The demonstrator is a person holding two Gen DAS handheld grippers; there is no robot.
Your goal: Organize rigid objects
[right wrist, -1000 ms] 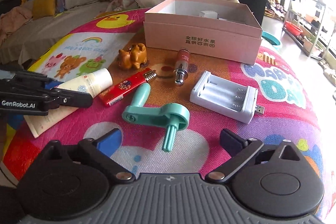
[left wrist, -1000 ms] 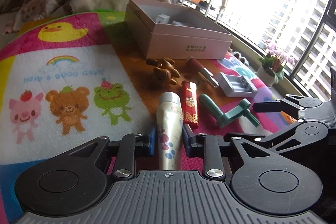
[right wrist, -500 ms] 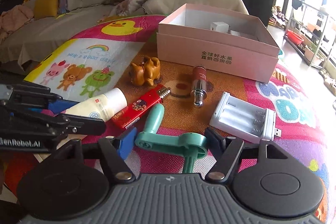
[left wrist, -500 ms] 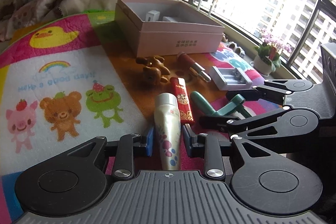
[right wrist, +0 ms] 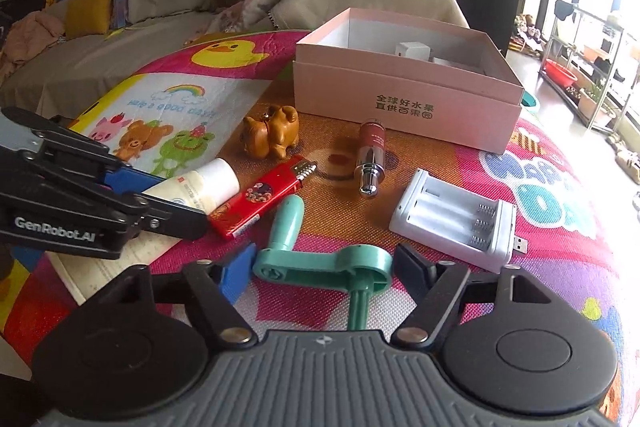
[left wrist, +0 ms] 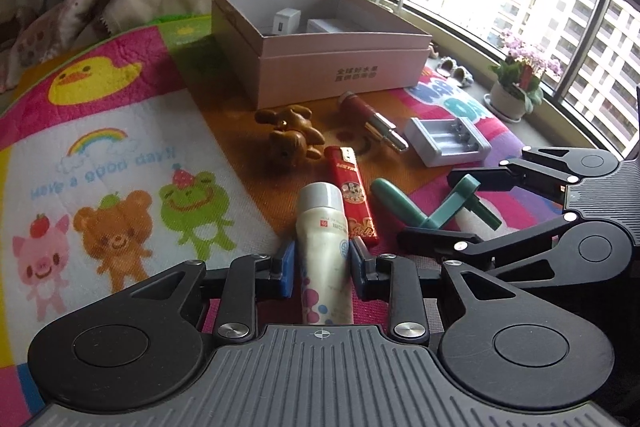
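Now, teal crank [right wrist: 324, 267] between right claw [right wrist: 322, 269] pads

**Right gripper's now clamped around the green crank**

A second ago the right gripper [right wrist: 322, 269] was wide open, sitting back from the teal crank handle [right wrist: 324, 265]. It's since come in and narrowed, so the pads now sit right at both ends of the crank's flat arm. From the left wrist view, the right gripper went from the far right edge to straddling the crank.
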